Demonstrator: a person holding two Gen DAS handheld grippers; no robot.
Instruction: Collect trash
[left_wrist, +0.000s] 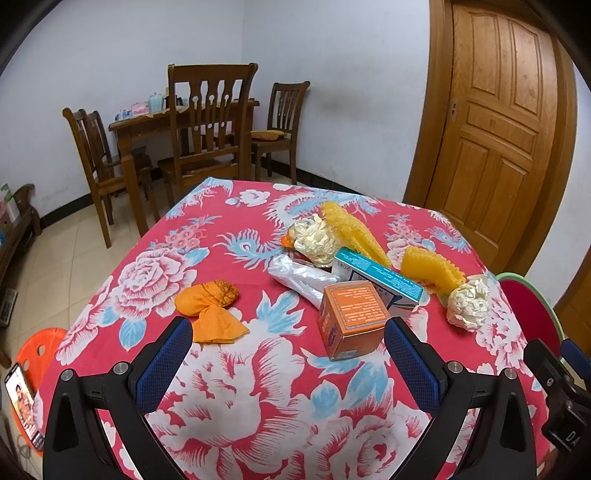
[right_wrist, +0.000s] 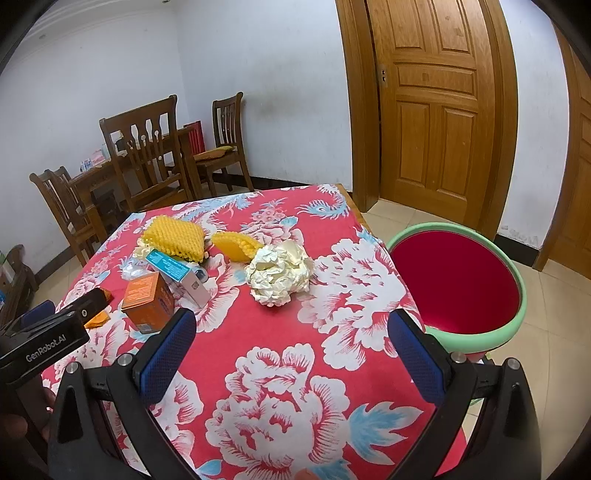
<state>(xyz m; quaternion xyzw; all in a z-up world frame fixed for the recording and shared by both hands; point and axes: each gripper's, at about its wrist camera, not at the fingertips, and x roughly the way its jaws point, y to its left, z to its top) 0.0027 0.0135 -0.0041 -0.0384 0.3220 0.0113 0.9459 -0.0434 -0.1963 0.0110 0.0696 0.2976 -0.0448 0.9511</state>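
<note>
Paper ball (right_wrist: 279, 273), crinkled, cream, roundish.

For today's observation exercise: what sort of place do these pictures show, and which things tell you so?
Most likely a home dining room: a wooden dining table with matching chairs, a panelled wooden door, and a nearer table under a floral cloth.

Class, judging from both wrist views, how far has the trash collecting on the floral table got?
Done: nothing visibly; the red basin looks empty. In hand: nothing; the left gripper and right gripper are open. Left: orange box, teal box, crumpled paper ball, orange wrapper, yellow foam nets.
</note>
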